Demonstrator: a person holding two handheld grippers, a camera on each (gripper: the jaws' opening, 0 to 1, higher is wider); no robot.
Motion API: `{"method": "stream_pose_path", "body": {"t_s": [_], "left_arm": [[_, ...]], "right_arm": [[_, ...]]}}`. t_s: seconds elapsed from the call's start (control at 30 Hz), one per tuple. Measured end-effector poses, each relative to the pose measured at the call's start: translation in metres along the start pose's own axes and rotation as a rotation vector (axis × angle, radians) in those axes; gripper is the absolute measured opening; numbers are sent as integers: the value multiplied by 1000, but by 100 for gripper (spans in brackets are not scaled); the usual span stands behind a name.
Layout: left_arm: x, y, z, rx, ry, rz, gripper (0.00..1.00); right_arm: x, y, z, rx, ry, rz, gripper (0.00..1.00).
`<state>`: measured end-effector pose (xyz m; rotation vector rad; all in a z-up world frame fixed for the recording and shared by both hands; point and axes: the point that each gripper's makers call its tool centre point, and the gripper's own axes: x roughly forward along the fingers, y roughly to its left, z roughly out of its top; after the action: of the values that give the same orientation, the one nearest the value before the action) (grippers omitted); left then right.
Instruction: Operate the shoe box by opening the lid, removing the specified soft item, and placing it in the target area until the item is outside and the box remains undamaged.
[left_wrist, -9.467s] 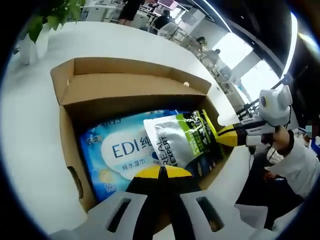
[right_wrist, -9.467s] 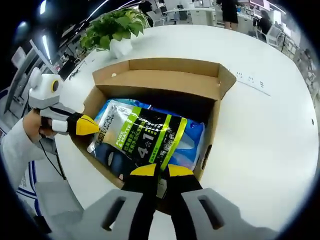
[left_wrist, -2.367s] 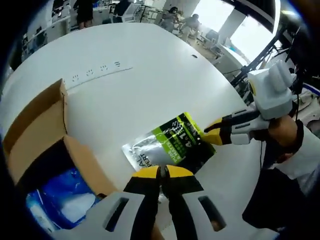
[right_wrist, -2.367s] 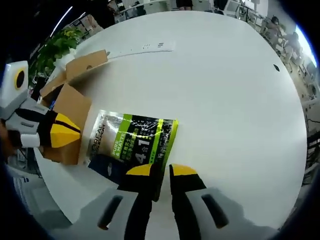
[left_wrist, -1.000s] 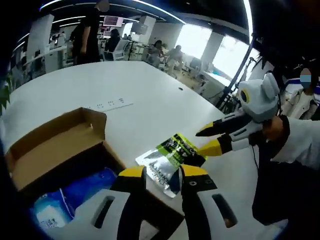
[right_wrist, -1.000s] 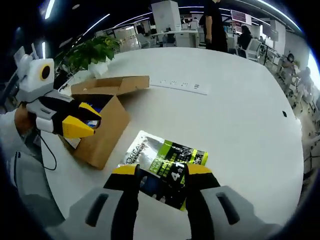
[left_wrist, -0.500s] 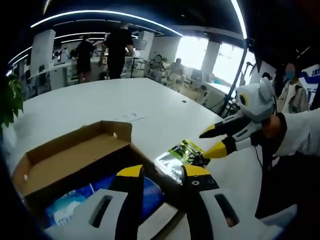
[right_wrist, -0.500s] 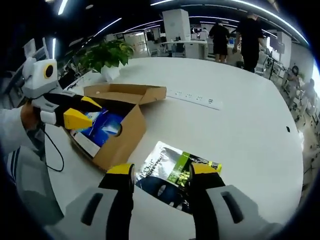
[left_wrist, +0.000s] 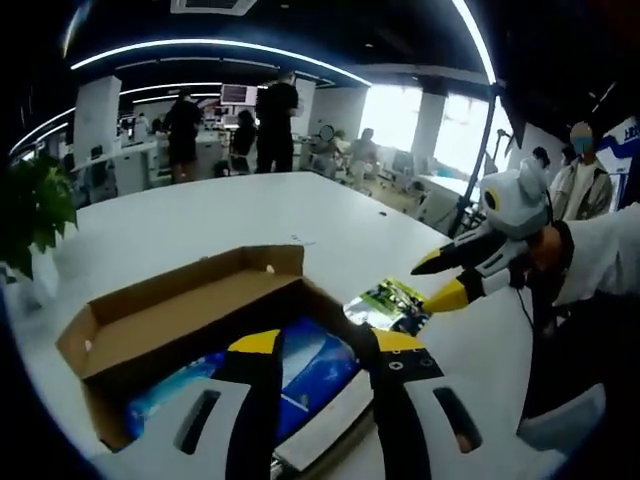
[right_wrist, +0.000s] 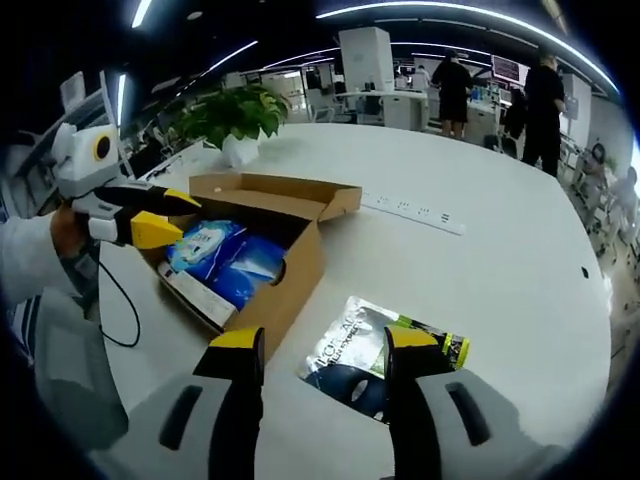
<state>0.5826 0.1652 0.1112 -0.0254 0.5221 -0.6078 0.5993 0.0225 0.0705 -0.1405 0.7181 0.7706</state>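
Grippers lifted away, pouch (right_wrist: 385, 352) beside box (right_wrist: 296, 268)

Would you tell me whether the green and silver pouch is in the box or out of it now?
Out. The pouch lies flat on the white table beside the open cardboard box, which holds a blue pack.

Your left gripper (left_wrist: 322, 345) and right gripper (right_wrist: 325, 343) each show yellow jaw tips on black fingers set in a pale grey body. The shoe box (right_wrist: 292, 262) is plain brown cardboard, inside and out. The pack (right_wrist: 225, 258) lying in it is bright blue with white patches. The pouch (right_wrist: 375, 352) on the near right is silver at one end, then lime green with a black band and dark navy along its near edge. The table (right_wrist: 480, 270) is white. The far plant (right_wrist: 232, 110) is green in a white pot.
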Motion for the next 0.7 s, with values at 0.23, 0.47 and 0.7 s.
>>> {"method": "stream_pose_path", "body": {"t_s": [0.23, 0.47, 0.7], "left_arm": [[-22, 18, -1, 12, -41, 35, 34], [-43, 37, -10, 16, -48, 79, 33], [-60, 53, -16, -1, -58, 109, 33]], "right_arm": [[0, 13, 8, -12, -25, 10, 46], [5, 27, 12, -20, -35, 20, 45], [11, 41, 19, -29, -41, 32, 45]]}}
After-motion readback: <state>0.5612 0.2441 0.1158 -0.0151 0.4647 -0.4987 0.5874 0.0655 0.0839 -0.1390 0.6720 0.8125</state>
